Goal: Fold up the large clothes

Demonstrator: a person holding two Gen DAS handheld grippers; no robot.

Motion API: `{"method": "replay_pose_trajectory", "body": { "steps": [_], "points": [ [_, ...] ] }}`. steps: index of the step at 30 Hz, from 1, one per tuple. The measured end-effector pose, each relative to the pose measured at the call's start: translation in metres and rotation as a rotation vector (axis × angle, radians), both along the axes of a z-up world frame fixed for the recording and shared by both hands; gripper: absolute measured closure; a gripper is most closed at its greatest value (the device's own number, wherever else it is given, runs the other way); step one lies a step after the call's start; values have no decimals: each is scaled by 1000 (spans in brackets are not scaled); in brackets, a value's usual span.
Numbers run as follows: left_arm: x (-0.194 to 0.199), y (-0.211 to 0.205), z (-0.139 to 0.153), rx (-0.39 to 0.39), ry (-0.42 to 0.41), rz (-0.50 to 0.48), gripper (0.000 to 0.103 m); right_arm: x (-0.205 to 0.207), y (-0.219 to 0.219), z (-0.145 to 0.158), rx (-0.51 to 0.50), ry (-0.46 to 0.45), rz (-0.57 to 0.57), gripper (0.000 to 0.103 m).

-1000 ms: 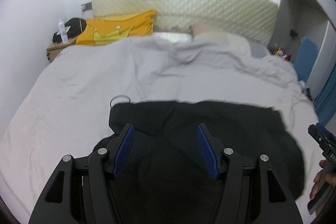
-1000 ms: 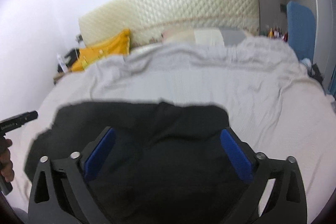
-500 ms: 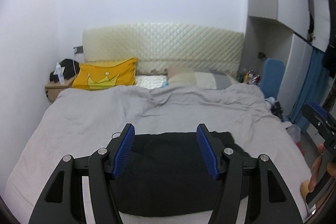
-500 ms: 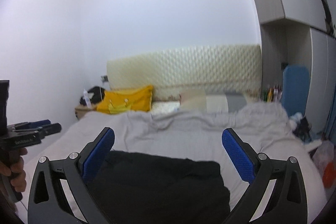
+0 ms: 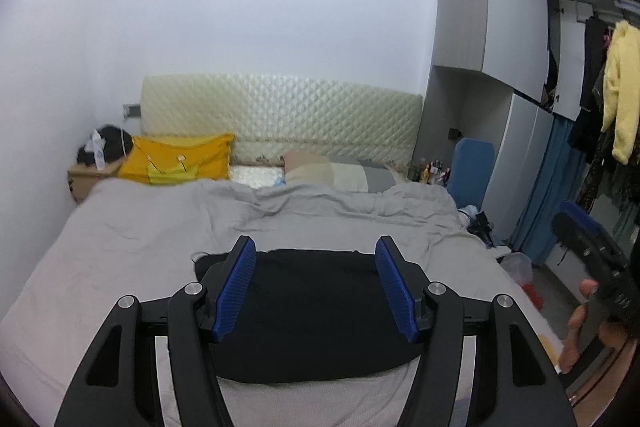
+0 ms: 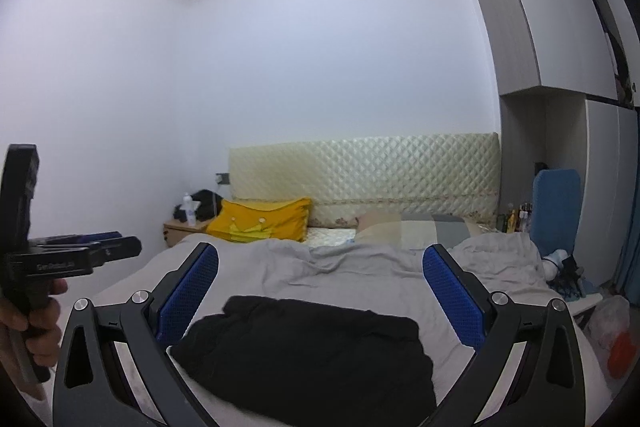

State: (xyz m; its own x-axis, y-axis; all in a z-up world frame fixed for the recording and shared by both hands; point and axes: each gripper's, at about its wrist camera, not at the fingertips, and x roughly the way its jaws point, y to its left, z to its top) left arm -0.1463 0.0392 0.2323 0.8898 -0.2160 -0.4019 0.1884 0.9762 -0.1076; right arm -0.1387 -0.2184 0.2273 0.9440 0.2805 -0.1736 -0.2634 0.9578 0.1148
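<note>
A black garment (image 5: 312,315) lies folded into a compact rectangle on the grey bed cover (image 5: 140,227), near the foot of the bed. My left gripper (image 5: 315,243) hovers well above it, open, with nothing between its blue pads. The right gripper (image 6: 321,253) is also raised and open wide, empty, with the same garment (image 6: 312,347) below it. Each gripper shows at the edge of the other's view, held in a hand: the right gripper (image 5: 580,239) and the left gripper (image 6: 100,247).
A quilted cream headboard (image 5: 280,115), a yellow pillow (image 5: 180,159) and a striped pillow (image 5: 340,173) are at the far end. A nightstand (image 5: 86,179) stands far left. Wardrobes (image 5: 500,67), hanging clothes (image 5: 616,87), a blue chair (image 5: 472,167) and floor clutter (image 6: 616,335) line the right side.
Both grippers have lifted up and back from the black garment, which stays on the bed. The views have tilted up from the bedding to the walls and headboard.
</note>
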Motion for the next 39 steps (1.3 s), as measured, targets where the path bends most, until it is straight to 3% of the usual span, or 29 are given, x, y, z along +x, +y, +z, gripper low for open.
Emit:
{"method": "replay_pose_trajectory", "body": {
  "steps": [3,11,29,39],
  "points": [
    [-24,-5,-5,30,-31,-4,30,-20,2,-2,9,-22,12,0],
    [-50,-17,-35,80,-23,-24,29,-51,14,-27,9,-16,-14,0],
    [-34,-5,-125,77,126,50,29,-64,35,-112,-4,188,-63,0],
    [-26,-2,-152,80,192,60,29,-59,37,-139,-25,283,-83,0]
  ]
}}
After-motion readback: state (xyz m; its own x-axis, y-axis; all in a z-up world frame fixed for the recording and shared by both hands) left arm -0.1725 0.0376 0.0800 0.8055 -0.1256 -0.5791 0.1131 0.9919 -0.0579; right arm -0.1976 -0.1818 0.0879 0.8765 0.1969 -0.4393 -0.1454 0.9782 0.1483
